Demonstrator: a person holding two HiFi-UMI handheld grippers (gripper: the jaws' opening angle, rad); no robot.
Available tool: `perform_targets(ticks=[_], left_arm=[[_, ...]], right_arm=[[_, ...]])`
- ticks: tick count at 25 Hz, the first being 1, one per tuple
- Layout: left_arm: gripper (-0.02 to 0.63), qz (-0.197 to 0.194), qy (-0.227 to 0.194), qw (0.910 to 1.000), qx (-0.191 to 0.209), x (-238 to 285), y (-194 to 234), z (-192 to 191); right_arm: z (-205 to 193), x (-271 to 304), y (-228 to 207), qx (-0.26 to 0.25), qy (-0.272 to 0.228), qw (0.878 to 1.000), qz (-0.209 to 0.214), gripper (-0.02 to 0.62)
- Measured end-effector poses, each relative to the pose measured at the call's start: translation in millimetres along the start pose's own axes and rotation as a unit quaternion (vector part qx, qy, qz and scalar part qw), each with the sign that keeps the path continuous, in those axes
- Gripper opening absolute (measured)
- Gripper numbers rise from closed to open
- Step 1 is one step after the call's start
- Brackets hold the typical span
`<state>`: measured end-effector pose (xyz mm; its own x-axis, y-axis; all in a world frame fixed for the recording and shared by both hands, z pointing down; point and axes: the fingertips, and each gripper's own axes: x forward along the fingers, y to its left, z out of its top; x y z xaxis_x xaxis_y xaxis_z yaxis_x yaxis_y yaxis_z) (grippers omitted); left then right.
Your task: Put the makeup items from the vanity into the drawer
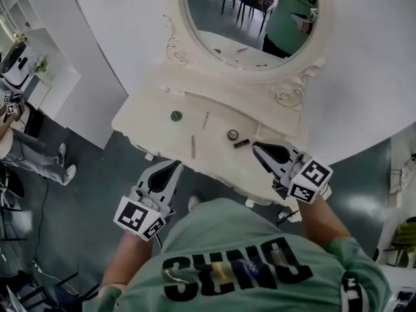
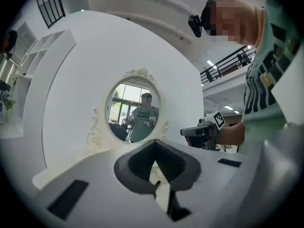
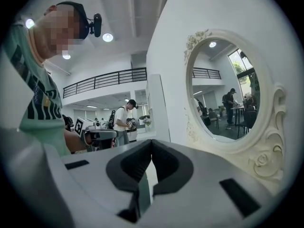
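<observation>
The left gripper (image 1: 171,168) and right gripper (image 1: 261,148) pointed toward the mirror (image 1: 247,25), each with its fingers closed together and holding nothing. Beyond them, the makeup items, a green jar (image 1: 176,116), a stick (image 1: 192,145) and a compact (image 1: 233,134), lay on the tabletop (image 1: 144,112) below the mirror.

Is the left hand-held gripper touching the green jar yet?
Apart. Head view: the left hand-held gripper is at the vanity's front edge, with bare surface between it and the green jar.
</observation>
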<state>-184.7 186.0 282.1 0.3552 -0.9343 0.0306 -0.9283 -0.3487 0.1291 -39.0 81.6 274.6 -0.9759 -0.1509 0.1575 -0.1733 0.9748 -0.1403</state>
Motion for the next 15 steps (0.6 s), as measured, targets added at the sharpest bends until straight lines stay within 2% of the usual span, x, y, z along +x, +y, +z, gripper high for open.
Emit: perform_targets(ticks=[3,6,10,15], left_arm=[[0.008,-0.008,0.005,0.9999,-0.012,17.9,54.6,8.2],[0.008,-0.023,0.012,0.9994,-0.024,41.6,84.1,7.5],[0.008,-0.036,0.038,0.9983,-0.025,72.8,97.2,-7.6],[0.008,-0.018,0.069,0.9971,-0.028,115.0,100.0,-40.9]], right_arm=[[17.8,42.3,-20.5,0.001,0.004,1.0,-0.012,0.011],[23.9,63.9,-40.8,0.002,0.011,1.0,-0.025,0.011],[23.2,72.0,-66.4,0.013,0.017,0.999,-0.034,0.011],[15.3,64.2,-95.3,0.004,0.026,1.0,-0.013,0.011]])
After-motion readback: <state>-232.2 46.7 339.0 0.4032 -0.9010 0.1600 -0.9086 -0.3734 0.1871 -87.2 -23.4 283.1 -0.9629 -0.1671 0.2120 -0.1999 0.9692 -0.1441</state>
